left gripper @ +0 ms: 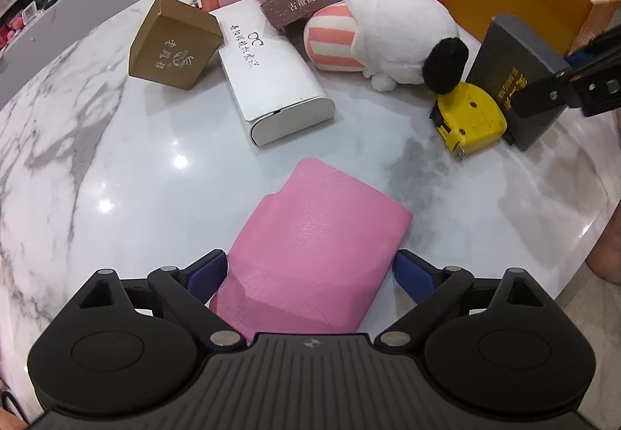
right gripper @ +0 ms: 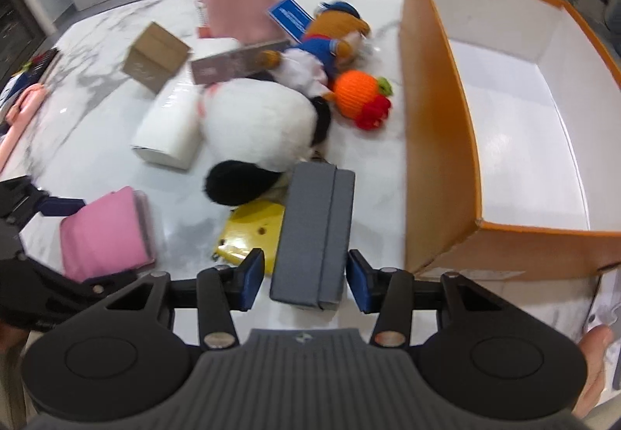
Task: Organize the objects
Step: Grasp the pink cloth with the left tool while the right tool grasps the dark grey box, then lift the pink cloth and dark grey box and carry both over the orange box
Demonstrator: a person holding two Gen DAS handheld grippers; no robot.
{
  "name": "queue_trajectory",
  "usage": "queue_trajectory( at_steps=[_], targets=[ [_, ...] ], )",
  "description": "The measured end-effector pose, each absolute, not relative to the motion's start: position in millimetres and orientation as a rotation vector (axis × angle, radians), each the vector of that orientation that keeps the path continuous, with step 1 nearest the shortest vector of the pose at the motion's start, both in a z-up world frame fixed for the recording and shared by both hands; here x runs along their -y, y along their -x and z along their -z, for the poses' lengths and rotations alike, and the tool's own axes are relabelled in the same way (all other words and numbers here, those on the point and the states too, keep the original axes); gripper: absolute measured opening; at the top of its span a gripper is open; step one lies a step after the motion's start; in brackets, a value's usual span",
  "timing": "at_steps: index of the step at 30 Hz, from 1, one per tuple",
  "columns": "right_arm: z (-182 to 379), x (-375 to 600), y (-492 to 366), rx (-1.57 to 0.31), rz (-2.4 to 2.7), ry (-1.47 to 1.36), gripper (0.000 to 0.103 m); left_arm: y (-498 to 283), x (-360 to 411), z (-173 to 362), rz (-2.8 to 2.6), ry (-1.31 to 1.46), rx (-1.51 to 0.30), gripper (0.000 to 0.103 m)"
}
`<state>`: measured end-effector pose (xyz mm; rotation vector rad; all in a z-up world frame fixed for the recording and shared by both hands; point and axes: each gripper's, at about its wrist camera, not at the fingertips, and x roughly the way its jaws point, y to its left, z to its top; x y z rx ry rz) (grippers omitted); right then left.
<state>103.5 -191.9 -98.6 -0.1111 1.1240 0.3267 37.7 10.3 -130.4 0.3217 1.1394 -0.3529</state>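
Between my left fingers [left gripper: 310,274] lies a pink pouch [left gripper: 318,247], soft and matte with a folded flap at its far end; the blue pads stand spread at its two sides, the left one touching it, the right one just beside it, and I cannot tell whether they press. It rests flat on the white marble tabletop [left gripper: 116,173].

My right fingers [right gripper: 300,280] are spread wide around a dark grey box [right gripper: 316,232], long and rectangular with a seam running lengthways; there is a gap at each pad, so nothing is gripped. From the left wrist view the same box stands tilted on edge with gold lettering on its face, leaning beside a yellow tape measure [left gripper: 467,119].

Beyond the left fingertips lies a white glasses case [left gripper: 271,80] with dark script, and left of it a gold-brown carton [left gripper: 174,41]. Ahead and to the right of them sprawls a white plush dog [left gripper: 388,37] with a black ear and pink-striped cap.

Just right of my right fingers stands an orange cardboard box [right gripper: 438,127], white inside. Ahead of them lies a knitted orange toy [right gripper: 357,96].
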Motion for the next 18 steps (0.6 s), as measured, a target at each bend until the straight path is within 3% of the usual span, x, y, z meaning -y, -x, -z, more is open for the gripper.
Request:
queue_trajectory(
  at_steps=[3, 18],
  targets=[
    [104, 193, -107, -1.128, -0.31, 0.123, 0.037, -37, -13, 132, 0.345, -0.298, -1.139, 0.103],
    [90, 187, -102, -1.088, -0.375, 0.163, 0.036, -33, 4, 118, 0.402, -0.407, -1.091, 0.103]
  ],
)
